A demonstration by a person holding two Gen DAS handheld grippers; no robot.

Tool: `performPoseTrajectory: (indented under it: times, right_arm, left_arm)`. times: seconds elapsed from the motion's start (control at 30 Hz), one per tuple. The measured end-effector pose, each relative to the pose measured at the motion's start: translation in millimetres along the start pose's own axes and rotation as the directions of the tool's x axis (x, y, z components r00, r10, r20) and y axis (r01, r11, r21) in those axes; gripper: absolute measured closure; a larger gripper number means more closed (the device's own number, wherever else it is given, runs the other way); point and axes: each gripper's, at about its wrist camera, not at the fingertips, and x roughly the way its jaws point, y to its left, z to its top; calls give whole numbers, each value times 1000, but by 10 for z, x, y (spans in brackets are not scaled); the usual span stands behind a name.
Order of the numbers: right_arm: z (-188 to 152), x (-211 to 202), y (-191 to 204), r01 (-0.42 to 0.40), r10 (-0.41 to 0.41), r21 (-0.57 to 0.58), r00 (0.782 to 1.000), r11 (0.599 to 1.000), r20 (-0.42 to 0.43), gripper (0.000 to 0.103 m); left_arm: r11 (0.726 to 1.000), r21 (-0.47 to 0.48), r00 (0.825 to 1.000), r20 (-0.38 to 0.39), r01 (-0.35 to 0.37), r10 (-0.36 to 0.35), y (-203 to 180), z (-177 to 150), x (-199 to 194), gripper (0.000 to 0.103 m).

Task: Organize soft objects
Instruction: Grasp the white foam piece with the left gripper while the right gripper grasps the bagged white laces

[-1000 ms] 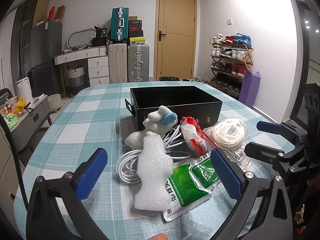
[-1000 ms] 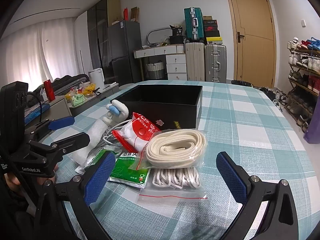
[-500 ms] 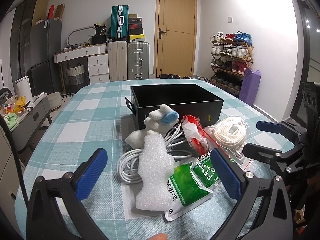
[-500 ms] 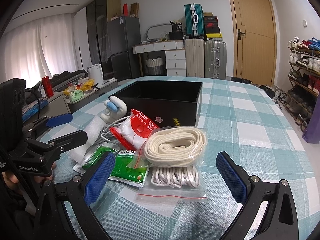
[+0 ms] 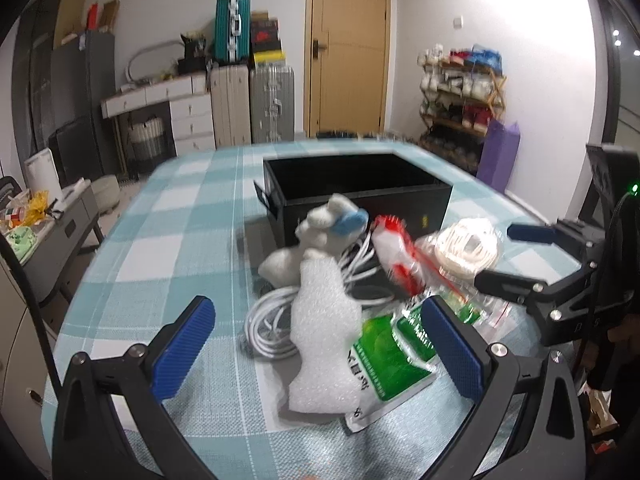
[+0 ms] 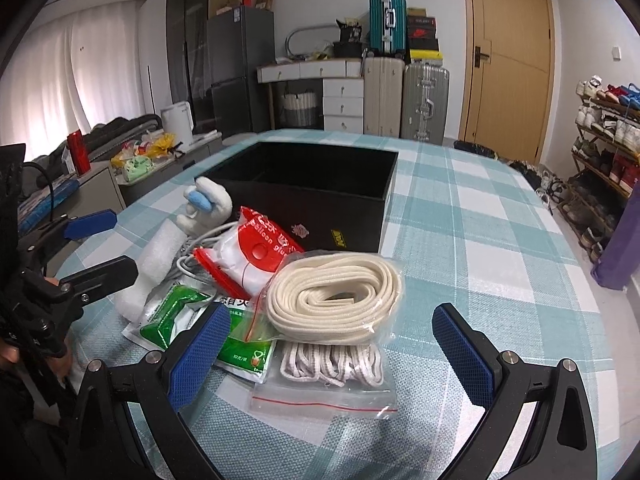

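A pile of soft things lies in front of an open black box (image 5: 352, 188) (image 6: 320, 184). In it are a white foam piece (image 5: 324, 336) (image 6: 156, 256), a white plush toy with a blue patch (image 5: 320, 228) (image 6: 208, 200), a coiled white cable (image 5: 268, 320), a red-and-white bag (image 5: 396, 256) (image 6: 256, 252), green packets (image 5: 384, 356) (image 6: 172, 316), a bagged cream strap coil (image 6: 336, 296) (image 5: 468, 248) and a bagged white cord (image 6: 328, 364). My left gripper (image 5: 316, 348) is open around the foam piece. My right gripper (image 6: 332, 356) is open over the bagged cord.
The table has a teal-and-white checked cloth (image 5: 160, 240) (image 6: 480, 240). Suitcases (image 5: 252, 100), a desk with drawers, a door and a shoe rack (image 5: 460, 92) stand beyond it. A side cabinet with clutter (image 5: 24, 220) stands left of the table.
My left gripper has moved forward and slightly left toward the foam piece; its view is blurred. My right gripper has edged closer to the bagged strap and cord.
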Motion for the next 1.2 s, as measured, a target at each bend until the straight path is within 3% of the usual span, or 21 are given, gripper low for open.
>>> performPoseTrajectory:
  times: [0.27,0.37,0.67,0.73,0.83,1.2]
  right_arm:
    - [73,157,19,28,-30,-31,998,999,-59,0]
    - [100,227,24,35,-38,-41,996,999,-76,0]
    - [140,317,39,37,-43,-71,995,997,-89,0]
    - [141,318,43,38,-44,-72,995,997,-89,0]
    - [153,325,55,38,-45,-80,995,996,-91,2]
    - [131,282,85,21,-30,-97,995,995,-92,33]
  left_arm:
    - [1000,20,999,-36,15,-14,1,-39,58,1]
    - [1000,9,999,-31,29,-29,24,-49,49,8]
    - [996,2,995,-57,84,-84,33,-74,89,50]
    - [995,1,994,-58,95,-95,31,-75,87,67]
    - [996,7,994,-51,94,-93,15,-81,75,67]
    - [995,-15,995,-26,101,-101,51,-31,12,67]
